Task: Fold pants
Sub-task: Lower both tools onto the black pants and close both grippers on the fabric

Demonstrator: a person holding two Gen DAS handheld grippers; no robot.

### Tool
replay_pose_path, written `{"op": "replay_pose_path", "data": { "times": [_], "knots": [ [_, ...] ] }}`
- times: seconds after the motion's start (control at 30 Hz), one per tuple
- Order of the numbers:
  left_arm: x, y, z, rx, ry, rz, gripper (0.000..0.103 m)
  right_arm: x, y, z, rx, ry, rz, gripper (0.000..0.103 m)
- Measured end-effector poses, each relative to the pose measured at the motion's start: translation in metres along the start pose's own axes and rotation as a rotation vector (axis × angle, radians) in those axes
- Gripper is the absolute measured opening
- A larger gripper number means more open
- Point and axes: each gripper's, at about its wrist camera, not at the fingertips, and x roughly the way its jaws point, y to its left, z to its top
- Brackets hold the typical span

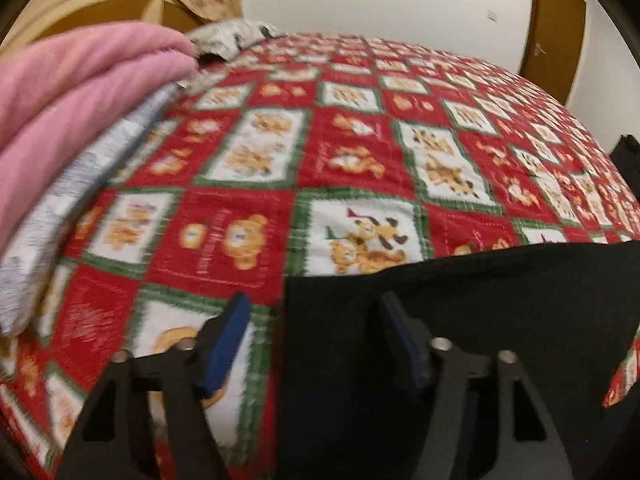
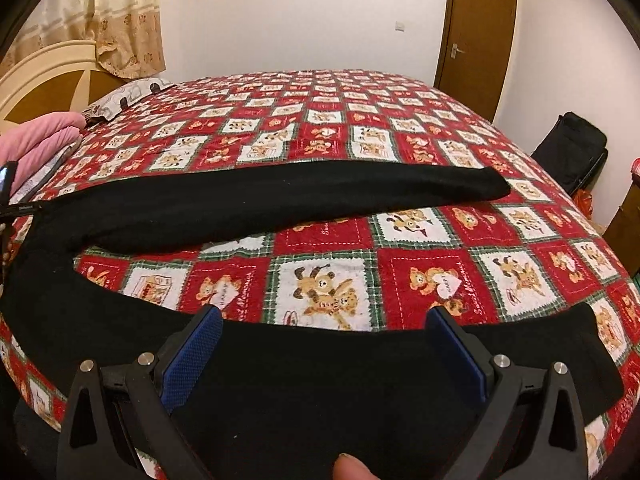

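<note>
Quilt [image 2: 328, 152]: red, white and green patchwork with teddy bears, covers the whole bed
Pink blanket [image 1: 72, 92]: folded, stacked at the left edge on a pale printed cloth [image 1: 80, 184]
Pillow [image 2: 124, 96]: white with dark print, up by the headboard
Headboard [image 2: 44, 80]: cream arches with brown panels
Curtain [image 2: 116, 12]: beige, flower pattern, hangs behind the headboard
Door [image 2: 476, 36]: brown, silver handle, shut, far right wall
Black bag [image 2: 572, 152]: on the floor just right of the bed
Wall switch [image 2: 400, 26]: small, white
</note>
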Motion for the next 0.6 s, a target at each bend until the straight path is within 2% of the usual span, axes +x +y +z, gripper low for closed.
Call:
{"op": "replay_pose_path", "data": {
  "times": [0.07, 0.1, 0.13, 0.2, 0.27, 0.33, 0.43, 0.6],
  "knots": [
    [0.004, -0.001, -0.001, 0.0, 0.006, -0.032, 0.057, 0.005, -0.009, 0.006, -0.001, 0.006, 0.001, 0.101],
    [0.004, -0.004, -0.002, 0.016, 0.011, -0.026, 0.057, 0.007, -0.016, 0.01, 0.001, 0.004, -0.011, 0.099],
    [0.005, -0.004, -0.001, 0.026, 0.012, -0.034, 0.051, 0.01, -0.026, 0.018, 0.003, 0.0, -0.028, 0.094],
    [0.003, -0.002, 0.001, 0.041, 0.019, -0.074, 0.043, 0.02, -0.045, 0.031, 0.004, 0.03, -0.047, 0.062],
    [0.001, 0.001, 0.004, 0.02, 0.025, -0.124, 0.022, 0.037, -0.077, 0.05, 0.053, 0.08, -0.042, 0.054],
    [0.001, -0.001, 0.007, 0.025, 0.033, -0.141, 0.017, 0.052, -0.109, 0.069, 0.112, 0.087, -0.038, 0.054],
    [0.004, -0.01, 0.008, 0.066, 0.043, -0.11, 0.016, 0.081, -0.162, 0.102, 0.167, 0.104, -0.111, 0.054],
    [0.011, -0.009, 0.012, 0.048, 0.07, -0.124, 0.016, 0.124, -0.218, 0.14, 0.258, 0.164, -0.126, 0.054]
  ]
}}
